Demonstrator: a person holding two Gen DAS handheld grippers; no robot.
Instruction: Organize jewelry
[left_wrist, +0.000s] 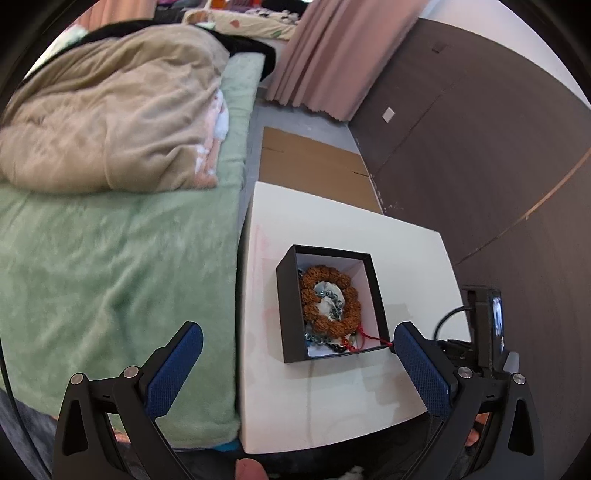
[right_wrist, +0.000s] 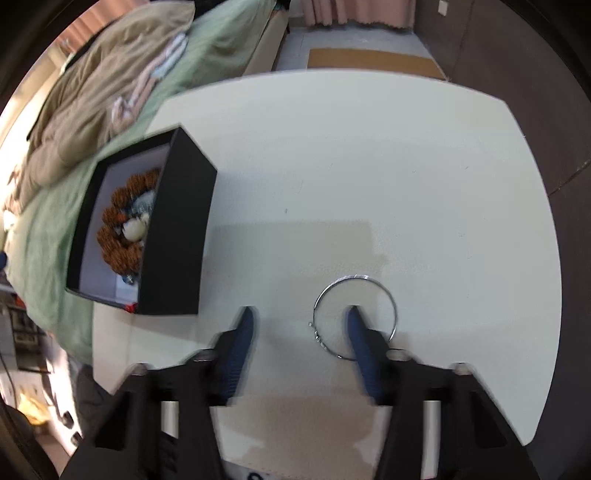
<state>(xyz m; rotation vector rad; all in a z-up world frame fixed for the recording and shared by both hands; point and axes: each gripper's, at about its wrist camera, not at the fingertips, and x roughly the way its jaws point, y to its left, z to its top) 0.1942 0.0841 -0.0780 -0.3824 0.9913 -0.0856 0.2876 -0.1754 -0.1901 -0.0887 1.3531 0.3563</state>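
Bangle (right_wrist: 354, 317) lay loose on the table (right_wrist: 369, 166); your right gripper (right_wrist: 301, 314), part open, empty, straddled its rim. You needed to close squarely.

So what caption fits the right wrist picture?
Open right gripper straddles a thin silver bangle on the white table.

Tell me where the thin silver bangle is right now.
In the right wrist view the silver bangle lies flat on the white table, near its front edge, right of the black box, with one finger of the right gripper over its ring.
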